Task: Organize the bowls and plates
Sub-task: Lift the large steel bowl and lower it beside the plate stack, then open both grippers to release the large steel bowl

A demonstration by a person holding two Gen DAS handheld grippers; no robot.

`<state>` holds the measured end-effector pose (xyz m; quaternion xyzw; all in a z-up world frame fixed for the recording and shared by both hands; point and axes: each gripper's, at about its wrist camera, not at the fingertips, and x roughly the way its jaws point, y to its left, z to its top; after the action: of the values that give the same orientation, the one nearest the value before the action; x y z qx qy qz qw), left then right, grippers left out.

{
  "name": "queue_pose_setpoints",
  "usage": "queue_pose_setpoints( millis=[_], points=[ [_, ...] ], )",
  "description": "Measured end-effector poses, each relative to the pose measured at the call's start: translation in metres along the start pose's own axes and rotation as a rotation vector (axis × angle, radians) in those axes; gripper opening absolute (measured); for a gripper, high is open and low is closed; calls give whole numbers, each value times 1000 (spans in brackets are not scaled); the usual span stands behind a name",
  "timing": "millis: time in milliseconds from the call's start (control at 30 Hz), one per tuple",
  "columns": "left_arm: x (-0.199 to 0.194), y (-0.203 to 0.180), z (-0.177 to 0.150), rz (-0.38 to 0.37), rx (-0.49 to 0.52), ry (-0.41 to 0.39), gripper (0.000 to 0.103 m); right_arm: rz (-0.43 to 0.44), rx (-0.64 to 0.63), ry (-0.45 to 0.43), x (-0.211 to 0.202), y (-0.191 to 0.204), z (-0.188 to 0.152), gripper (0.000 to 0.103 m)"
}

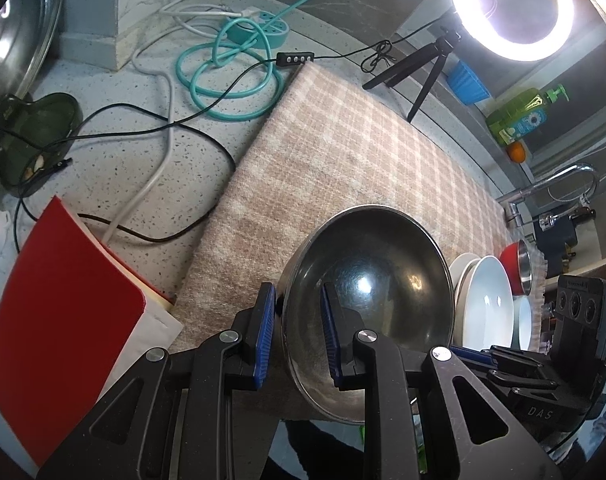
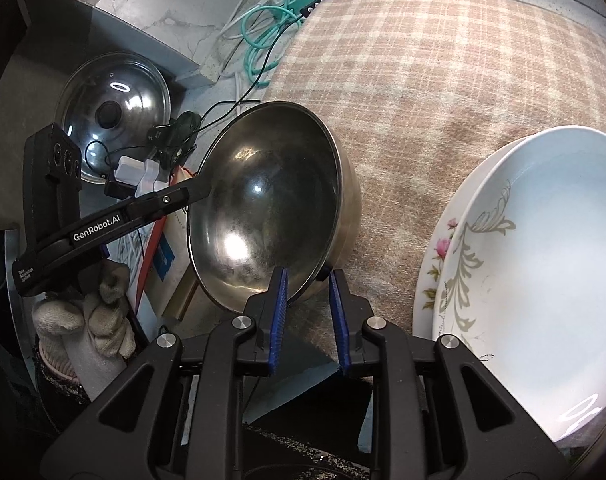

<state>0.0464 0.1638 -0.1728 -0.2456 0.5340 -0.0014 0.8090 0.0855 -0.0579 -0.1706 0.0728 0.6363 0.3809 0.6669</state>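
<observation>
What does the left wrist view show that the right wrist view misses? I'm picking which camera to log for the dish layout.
Only the left wrist view shows the ring light, soap bottle, faucet, red bowl and red book.

Only the right wrist view shows the floral plate close up, the whole pot lid and a gloved hand.

Both show the steel bowl, tilted on its edge on the plaid cloth, the teal cable, and a white plate. The left gripper has its jaws on the steel bowl's rim.
</observation>
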Motion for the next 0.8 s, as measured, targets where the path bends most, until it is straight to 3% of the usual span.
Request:
queue_pose_setpoints(
  millis=[67,200,333,400,533,600,800],
  points=[
    [-1,-1,1,1,0,-5,21,-8,-10,-14,-5,1,-1,28],
    [-5,-3,2,0,3,-17,22,-27,-18,-62,-18,1,-2,58],
    [-9,-4,3,-2,-1,-29,31,-36,-10,-95,-30,-3,-1,64],
    [-10,-5,4,-7,-4,-35,33,-48,-11,-111,-36,-6,-1,72],
    [-14,-11,6,-10,0,-52,46,-61,-15,-149,-50,-9,-2,81],
    [-16,-15,7,-13,5,-58,47,-75,-21,-170,-57,-10,-3,86],
    [-20,-32,9,-24,34,-75,51,-117,-20,-220,-77,-17,-6,87]
  ],
)
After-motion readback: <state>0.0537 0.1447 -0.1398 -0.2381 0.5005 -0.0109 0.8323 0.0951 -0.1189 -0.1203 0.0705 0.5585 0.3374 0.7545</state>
